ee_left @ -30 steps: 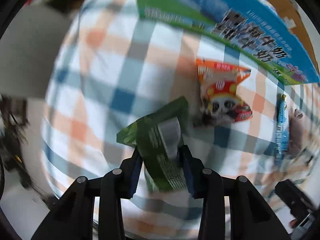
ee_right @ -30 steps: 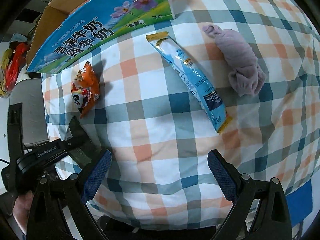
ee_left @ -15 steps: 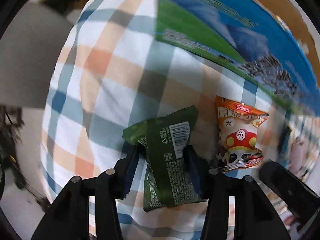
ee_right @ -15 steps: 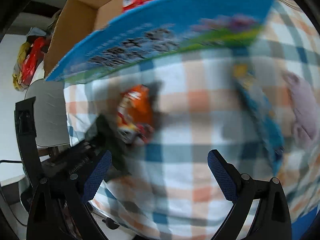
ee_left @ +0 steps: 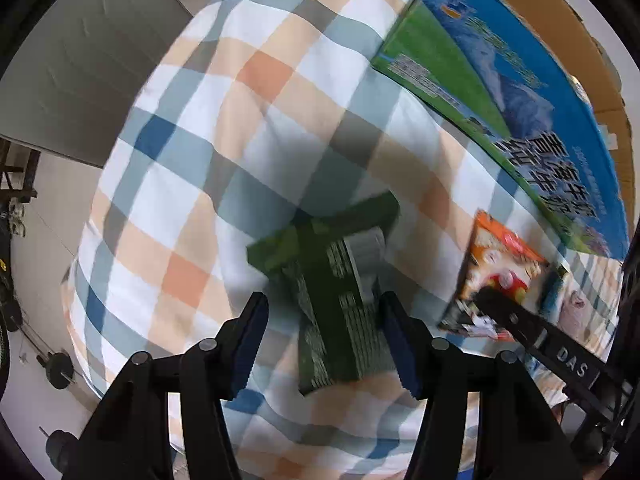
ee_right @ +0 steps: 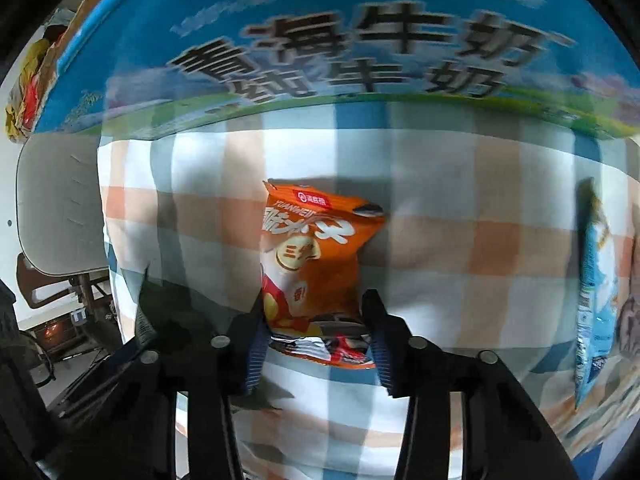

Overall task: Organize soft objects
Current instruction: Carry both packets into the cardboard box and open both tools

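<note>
Here, in the left wrist view, the left gripper at lower centre stands open around a green snack packet lying on the checked cloth, fingers apart from it. In the right wrist view, the right gripper brackets an orange snack bag at centre; whether it grips is unclear. A blue milk carton fills the top.

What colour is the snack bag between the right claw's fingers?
Orange crinkly snack bag, with white lettering and red near its bottom; the right wrist view shows it best.
</note>
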### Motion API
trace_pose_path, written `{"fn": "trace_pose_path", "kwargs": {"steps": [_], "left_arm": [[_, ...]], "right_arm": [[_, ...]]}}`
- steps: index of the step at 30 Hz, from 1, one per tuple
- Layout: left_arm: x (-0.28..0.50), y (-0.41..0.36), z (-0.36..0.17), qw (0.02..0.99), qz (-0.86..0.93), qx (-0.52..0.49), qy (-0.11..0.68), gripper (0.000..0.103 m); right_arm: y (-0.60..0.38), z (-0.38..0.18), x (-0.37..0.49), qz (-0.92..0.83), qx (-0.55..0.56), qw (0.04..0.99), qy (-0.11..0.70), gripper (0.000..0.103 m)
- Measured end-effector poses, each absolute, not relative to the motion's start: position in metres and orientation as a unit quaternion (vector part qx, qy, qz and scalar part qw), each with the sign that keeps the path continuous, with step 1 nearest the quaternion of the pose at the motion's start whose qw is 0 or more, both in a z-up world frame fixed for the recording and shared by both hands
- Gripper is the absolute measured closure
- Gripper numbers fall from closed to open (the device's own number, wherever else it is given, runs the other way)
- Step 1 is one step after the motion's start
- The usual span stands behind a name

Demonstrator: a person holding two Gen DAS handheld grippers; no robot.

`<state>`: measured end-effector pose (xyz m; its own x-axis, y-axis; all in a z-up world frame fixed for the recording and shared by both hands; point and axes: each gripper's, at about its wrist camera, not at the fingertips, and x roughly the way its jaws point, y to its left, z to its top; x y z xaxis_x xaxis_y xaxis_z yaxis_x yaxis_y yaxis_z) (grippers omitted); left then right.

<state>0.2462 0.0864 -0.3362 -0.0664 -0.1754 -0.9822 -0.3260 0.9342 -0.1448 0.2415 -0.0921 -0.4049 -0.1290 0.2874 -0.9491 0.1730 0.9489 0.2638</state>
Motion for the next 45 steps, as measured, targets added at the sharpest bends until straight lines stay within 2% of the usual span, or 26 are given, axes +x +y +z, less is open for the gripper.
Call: {"fn": "trace_pose_path", "kwargs": {"steps": [5,8,12,13,15,17,24,28,29,30,31,36,37,45], "left_arm": [[0.24,0.066,-0.364,0.628,0.033,-0.184,0.755,0.048],[0.248,0.055,-0.378,0.631,0.029,-0.153,0.76,0.048],[0.26,0.029,-0.369,0.658,0.017,-0.107,0.745,0.048],[0.263,0.018,-0.363,0.666,0.007,-0.087,0.741,0.048],[0.266,0.001,-0.356,0.678,-0.011,-0.06,0.733,0.048],[0.269,-0.014,-0.355,0.68,-0.024,-0.039,0.732,0.048],[0.268,-0.021,-0.374,0.657,-0.024,-0.036,0.752,0.048],[0.261,-0.021,-0.373,0.665,-0.021,-0.035,0.746,0.051],[0.251,-0.015,-0.378,0.667,-0.021,-0.035,0.744,0.056],[0.241,-0.017,-0.374,0.67,-0.02,-0.033,0.741,0.064],[0.236,-0.012,-0.369,0.672,-0.023,-0.034,0.74,0.066],[0.223,-0.01,-0.345,0.688,-0.031,-0.042,0.724,0.07],[0.221,-0.005,-0.338,0.692,-0.033,-0.043,0.72,0.071],[0.195,-0.007,-0.27,0.725,-0.064,-0.051,0.684,0.071]], "right_arm": [[-0.14,-0.393,0.213,0.032,0.165,0.641,0.749,0.06],[-0.165,-0.394,0.195,0.022,0.168,0.634,0.755,0.06],[-0.181,-0.403,0.186,0.024,0.205,0.62,0.757,0.057],[-0.185,-0.4,0.185,0.019,0.201,0.623,0.756,0.055],[-0.195,-0.389,0.183,0.011,0.197,0.636,0.746,0.041],[-0.199,-0.377,0.184,0.006,0.194,0.65,0.735,0.036],[-0.185,-0.375,0.191,0.017,0.19,0.642,0.742,0.034],[-0.154,-0.396,0.199,-0.001,0.167,0.631,0.758,0.034],[-0.153,-0.399,0.198,-0.007,0.159,0.631,0.76,0.036],[-0.153,-0.401,0.197,-0.014,0.152,0.634,0.758,0.048],[-0.152,-0.403,0.197,-0.018,0.15,0.633,0.759,0.055],[-0.161,-0.396,0.189,-0.018,0.158,0.637,0.755,0.065],[-0.164,-0.394,0.187,-0.016,0.161,0.636,0.754,0.074],[-0.181,-0.352,0.176,0.017,0.18,0.654,0.735,0.077]]}}
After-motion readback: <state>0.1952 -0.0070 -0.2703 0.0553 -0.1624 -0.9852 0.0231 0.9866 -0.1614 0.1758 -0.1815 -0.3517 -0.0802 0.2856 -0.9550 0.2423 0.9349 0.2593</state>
